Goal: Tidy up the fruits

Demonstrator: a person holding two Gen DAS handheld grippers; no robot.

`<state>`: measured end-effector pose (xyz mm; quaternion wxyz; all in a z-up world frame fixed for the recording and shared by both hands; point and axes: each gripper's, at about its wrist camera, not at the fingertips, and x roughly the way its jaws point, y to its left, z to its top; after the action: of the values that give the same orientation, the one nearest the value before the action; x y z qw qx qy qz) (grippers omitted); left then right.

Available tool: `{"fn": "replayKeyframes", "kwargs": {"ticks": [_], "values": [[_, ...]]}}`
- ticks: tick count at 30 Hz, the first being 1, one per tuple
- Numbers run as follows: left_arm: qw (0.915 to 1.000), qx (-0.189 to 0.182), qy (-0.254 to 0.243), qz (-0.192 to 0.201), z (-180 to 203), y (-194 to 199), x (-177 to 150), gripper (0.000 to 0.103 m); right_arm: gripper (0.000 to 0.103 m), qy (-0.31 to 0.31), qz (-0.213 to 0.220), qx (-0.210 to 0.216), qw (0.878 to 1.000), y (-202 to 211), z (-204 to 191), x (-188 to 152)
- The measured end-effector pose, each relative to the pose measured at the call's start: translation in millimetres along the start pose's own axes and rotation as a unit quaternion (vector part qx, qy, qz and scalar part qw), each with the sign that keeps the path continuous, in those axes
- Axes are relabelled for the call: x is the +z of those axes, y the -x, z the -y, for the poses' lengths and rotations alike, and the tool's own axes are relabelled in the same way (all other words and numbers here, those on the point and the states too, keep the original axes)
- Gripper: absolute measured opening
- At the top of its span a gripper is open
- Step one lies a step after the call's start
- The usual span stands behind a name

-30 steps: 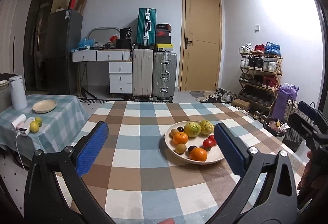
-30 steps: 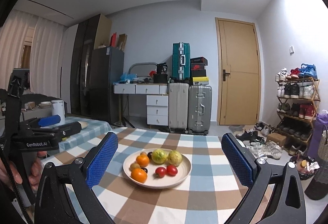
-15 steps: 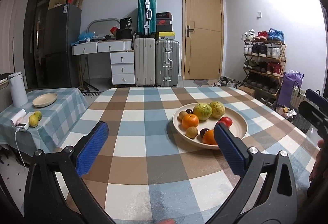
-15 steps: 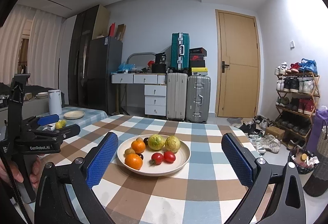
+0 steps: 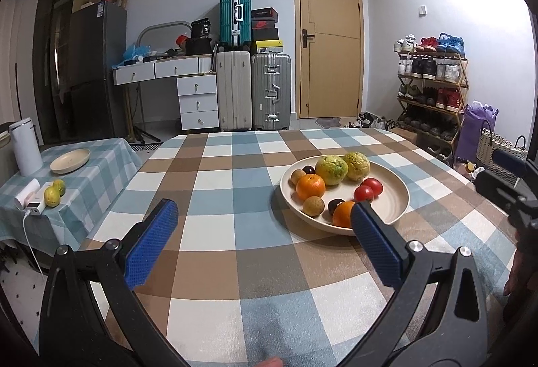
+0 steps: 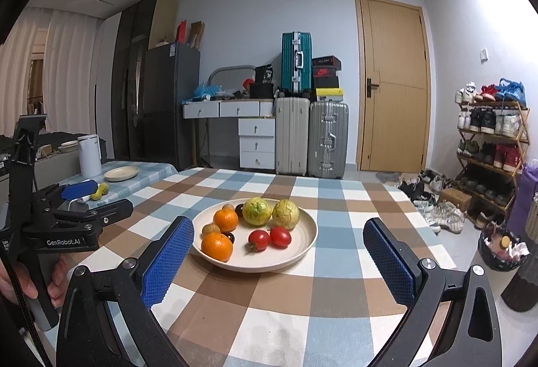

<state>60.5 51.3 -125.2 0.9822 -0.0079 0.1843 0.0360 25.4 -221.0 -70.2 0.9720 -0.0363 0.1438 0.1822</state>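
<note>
A cream plate (image 5: pixel 398 195) (image 6: pixel 304 241) on the checked table holds two oranges (image 5: pixel 311 187) (image 6: pixel 217 246), two yellow-green fruits (image 5: pixel 331 167) (image 6: pixel 257 211), two tomatoes (image 5: pixel 364 193) (image 6: pixel 259 240), and small brown and dark fruits. My left gripper (image 5: pixel 265 247) is open and empty, near the plate's left front. My right gripper (image 6: pixel 277 261) is open and empty, its fingers either side of the plate's front. An empty cream plate (image 5: pixel 70 160) (image 6: pixel 121 172) and two yellow-green fruits (image 5: pixel 53 192) lie on the side table to the left.
A white kettle (image 5: pixel 25 147) and a white charger with cable (image 5: pixel 33 207) are on the side table. Suitcases (image 5: pixel 252 89), a drawer desk, a door and a shoe rack (image 5: pixel 430 88) stand beyond the table. A basket and bags sit at the right.
Both grippers have moved lower and closer to the fruit plate, which now looks larger in both views. Both stay open.
</note>
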Motion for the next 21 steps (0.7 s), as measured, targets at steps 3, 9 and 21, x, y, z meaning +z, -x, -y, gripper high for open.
{"fn": "replayKeyframes", "kwargs": {"ticks": [3, 9, 21], "values": [[1.0000, 0.000, 0.002, 0.004, 0.5, 1.9, 0.4, 0.103, 0.103, -0.002, -0.018, -0.006, 1.000, -5.6, 0.5, -2.1], [1.0000, 0.001, 0.000, 0.010, 4.1, -0.6, -1.2, 0.103, 0.103, -0.004, -0.018, -0.006, 1.000, -6.3, 0.6, -2.8], [0.9999, -0.002, 0.002, 0.015, 3.5, 1.7, -3.2, 0.103, 0.103, -0.003, -0.022, -0.005, 1.000, -6.6, 1.9, -2.3]]}}
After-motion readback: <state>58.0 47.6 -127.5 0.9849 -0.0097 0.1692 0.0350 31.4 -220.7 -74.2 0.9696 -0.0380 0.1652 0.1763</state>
